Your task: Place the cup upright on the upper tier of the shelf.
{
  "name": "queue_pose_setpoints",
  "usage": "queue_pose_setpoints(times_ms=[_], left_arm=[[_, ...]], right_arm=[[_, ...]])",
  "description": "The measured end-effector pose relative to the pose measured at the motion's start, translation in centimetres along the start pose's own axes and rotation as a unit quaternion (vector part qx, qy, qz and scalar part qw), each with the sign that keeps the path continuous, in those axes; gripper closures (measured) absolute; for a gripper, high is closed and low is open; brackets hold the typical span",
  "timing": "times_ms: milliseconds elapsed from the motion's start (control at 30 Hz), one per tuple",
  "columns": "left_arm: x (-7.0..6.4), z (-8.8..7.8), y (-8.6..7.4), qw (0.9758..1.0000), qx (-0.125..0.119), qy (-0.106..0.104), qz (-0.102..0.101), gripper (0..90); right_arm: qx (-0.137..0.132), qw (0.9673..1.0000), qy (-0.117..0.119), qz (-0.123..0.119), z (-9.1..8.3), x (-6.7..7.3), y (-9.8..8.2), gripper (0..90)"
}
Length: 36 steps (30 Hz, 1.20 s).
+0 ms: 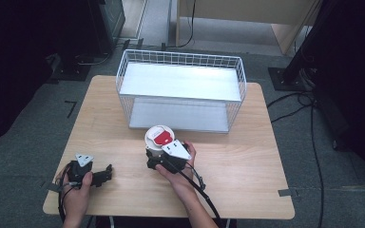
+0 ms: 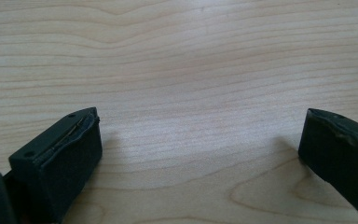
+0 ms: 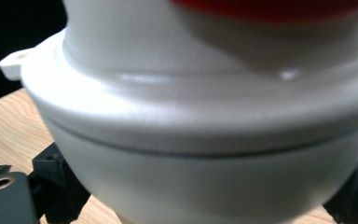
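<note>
1. the right gripper (image 1: 164, 154) is clamping the white container (image 1: 158, 137) at frame centre, probably the grasp step.
2. next, lifting toward the wire basket (image 1: 180, 59) (likely).
3. the left gripper (image 2: 200, 154) is resting wide open, empty, lower left.

Wooden desk (image 1: 247, 166) on grey floor (image 1: 24, 156). White wire basket (image 1: 180, 90) at desk's far side. Black cables (image 1: 309, 123) right.

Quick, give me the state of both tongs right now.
Left tongs: open, holding nothing, over the wooden table.
Right tongs: closed on the white container with the red lid.
</note>
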<state>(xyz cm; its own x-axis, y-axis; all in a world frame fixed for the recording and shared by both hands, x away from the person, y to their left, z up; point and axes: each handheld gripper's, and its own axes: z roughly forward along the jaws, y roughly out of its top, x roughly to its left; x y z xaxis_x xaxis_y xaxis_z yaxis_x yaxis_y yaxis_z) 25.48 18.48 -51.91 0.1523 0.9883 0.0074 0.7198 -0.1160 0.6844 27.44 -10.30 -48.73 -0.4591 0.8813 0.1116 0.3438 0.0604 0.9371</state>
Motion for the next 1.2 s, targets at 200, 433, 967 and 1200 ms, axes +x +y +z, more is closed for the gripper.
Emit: queue_pose_setpoints(times_ms=[200,433,967,1200], left_arm=[[0.0,0.0,0.0,1.0,0.0,-0.001,0.0,0.0],[0.0,0.0,0.0,1.0,-0.001,-0.001,0.0,0.0],[0.0,0.0,0.0,1.0,0.0,-0.001,0.0,0.0],[0.0,0.0,0.0,1.0,0.0,-0.001,0.001,0.0]], right_arm=[[-0.025,0.9996,0.015,-0.003,-0.4,0.2,0.3,8.5],[-0.041,0.9989,0.022,-0.01,-1.1,0.5,1.2,8.6],[-0.087,0.9957,0.011,-0.03,-3.1,0.4,4.7,8.6],[-0.108,0.9936,0.006,-0.033,-3.9,0.0,6.5,8.6]])
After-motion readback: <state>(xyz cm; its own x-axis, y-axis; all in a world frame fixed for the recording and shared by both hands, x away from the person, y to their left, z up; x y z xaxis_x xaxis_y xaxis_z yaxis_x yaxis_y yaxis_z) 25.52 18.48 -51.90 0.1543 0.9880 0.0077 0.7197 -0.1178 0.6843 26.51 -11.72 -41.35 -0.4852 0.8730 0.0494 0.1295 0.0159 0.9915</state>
